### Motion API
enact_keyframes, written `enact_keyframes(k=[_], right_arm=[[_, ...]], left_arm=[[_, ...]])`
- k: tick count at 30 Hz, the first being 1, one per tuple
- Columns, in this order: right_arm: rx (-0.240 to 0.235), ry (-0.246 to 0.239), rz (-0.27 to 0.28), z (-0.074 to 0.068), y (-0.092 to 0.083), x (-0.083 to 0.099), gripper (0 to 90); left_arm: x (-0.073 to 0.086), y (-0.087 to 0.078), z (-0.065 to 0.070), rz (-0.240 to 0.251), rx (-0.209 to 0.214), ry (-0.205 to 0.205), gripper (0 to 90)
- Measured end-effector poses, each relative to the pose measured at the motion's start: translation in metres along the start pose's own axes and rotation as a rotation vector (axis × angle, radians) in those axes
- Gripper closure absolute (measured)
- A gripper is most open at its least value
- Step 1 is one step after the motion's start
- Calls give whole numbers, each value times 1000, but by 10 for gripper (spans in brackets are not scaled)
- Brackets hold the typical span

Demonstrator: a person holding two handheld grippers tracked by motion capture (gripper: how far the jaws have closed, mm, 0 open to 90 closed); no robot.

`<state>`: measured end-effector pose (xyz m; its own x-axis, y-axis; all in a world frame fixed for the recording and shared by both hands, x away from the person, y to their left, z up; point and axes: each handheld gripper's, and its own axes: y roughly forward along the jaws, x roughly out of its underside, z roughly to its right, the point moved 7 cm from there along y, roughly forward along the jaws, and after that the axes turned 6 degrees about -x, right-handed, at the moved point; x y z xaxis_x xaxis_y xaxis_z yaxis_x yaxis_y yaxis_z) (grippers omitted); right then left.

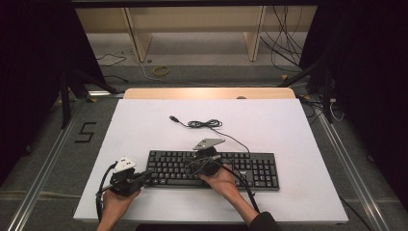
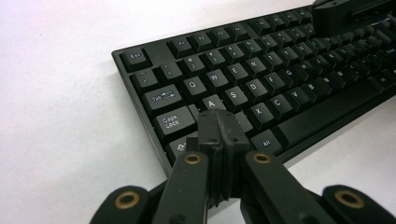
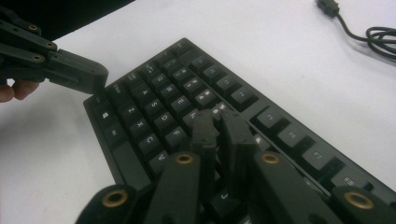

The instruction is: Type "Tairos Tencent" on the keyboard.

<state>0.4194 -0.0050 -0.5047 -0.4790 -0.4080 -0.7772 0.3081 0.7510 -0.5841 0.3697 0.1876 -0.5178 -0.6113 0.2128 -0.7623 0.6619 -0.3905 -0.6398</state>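
A black keyboard (image 1: 250,169) lies on the white table top (image 1: 144,130), near its front edge. My left gripper (image 1: 147,174) is at the keyboard's left end, jaws shut with nothing between them. In the left gripper view its tips (image 2: 218,117) hang over the keys just below the A key of the keyboard (image 2: 261,70). My right gripper (image 1: 188,166) is over the middle of the letter keys, its jaws together and holding nothing. In the right gripper view its tips (image 3: 217,117) stand above the keyboard (image 3: 154,107). I cannot tell whether either gripper touches a key.
The keyboard's black cable (image 1: 206,124) is coiled behind it, and the USB plug (image 1: 173,118) lies loose on the table. Cable (image 3: 373,37) and plug (image 3: 327,7) also show in the right gripper view. White table surrounds the keyboard on all sides.
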Motion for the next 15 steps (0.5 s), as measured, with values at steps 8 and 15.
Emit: enact_keyframes(k=[8, 15], right_arm=[[8, 1, -30, -1, 14, -1, 900], [12, 5, -52, -2, 23, -3, 900]], left_arm=[[0, 3, -2, -14, -4, -4, 890], [0, 6, -4, -23, -9, -8, 890]])
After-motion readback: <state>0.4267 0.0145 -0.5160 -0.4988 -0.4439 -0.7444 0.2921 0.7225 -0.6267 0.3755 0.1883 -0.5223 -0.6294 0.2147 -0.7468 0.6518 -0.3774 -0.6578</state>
